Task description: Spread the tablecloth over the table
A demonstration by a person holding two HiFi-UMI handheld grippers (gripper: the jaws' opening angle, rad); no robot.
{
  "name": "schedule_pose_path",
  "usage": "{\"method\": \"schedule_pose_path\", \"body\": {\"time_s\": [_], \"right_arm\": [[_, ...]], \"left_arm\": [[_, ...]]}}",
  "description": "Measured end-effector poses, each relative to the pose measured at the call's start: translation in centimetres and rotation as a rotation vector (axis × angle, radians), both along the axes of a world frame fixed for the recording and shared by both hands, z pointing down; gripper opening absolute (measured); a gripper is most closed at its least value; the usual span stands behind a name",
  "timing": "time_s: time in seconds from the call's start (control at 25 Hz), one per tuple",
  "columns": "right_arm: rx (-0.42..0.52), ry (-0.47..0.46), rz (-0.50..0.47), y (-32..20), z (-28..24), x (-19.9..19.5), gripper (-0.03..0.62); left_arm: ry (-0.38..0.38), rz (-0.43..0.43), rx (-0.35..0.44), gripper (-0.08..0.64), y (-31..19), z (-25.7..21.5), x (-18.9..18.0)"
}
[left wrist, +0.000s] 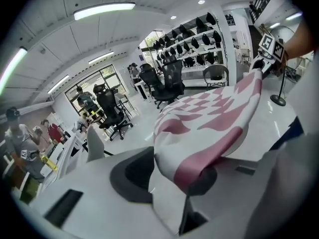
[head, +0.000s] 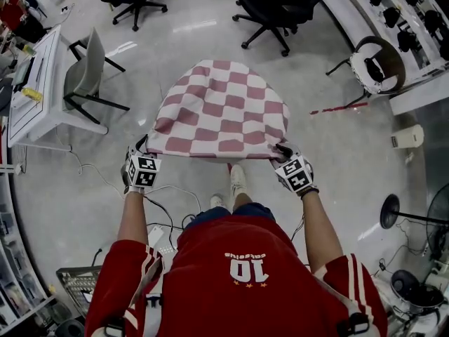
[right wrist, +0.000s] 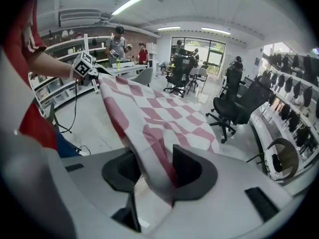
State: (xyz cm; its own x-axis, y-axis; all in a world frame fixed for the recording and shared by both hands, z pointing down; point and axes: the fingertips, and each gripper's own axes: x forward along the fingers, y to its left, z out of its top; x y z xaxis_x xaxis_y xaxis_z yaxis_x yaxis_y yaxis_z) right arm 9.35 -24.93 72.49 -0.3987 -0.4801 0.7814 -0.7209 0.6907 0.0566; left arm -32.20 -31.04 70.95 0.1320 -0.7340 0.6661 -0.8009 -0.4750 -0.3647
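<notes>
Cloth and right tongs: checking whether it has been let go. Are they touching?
Touching. The right gripper view shows the cloth draped between the open right tongs, resting against one pad.

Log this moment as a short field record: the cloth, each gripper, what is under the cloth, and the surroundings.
cloth: red-and-white checked tablecloth, spread out ahead, near edge stretched between the two grippers
left: left gripper jaws apart, cloth corner lying between them, draped over one pad
right: right gripper jaws apart, cloth corner hanging between them
under the cloth: hidden, cannot tell
surroundings: black office chairs, grey chair, white desk
</notes>
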Motion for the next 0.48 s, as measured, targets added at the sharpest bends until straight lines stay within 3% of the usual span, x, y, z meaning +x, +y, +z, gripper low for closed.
{"method": "schedule_pose_path", "body": {"time_s": [0.2,0.48], "right_arm": [[-0.018,0.023,0.013,2.5,0.2,1.6,0.16],[-0.033,0.012,0.033,5.8,0.3,2.6,0.16]], "left_arm": [[-0.064,0.032,-0.028,0.131,1.6,1.0,0.4],[-0.123,0.002,-0.08,0.181,5.4,3.1,-0.6]]}}
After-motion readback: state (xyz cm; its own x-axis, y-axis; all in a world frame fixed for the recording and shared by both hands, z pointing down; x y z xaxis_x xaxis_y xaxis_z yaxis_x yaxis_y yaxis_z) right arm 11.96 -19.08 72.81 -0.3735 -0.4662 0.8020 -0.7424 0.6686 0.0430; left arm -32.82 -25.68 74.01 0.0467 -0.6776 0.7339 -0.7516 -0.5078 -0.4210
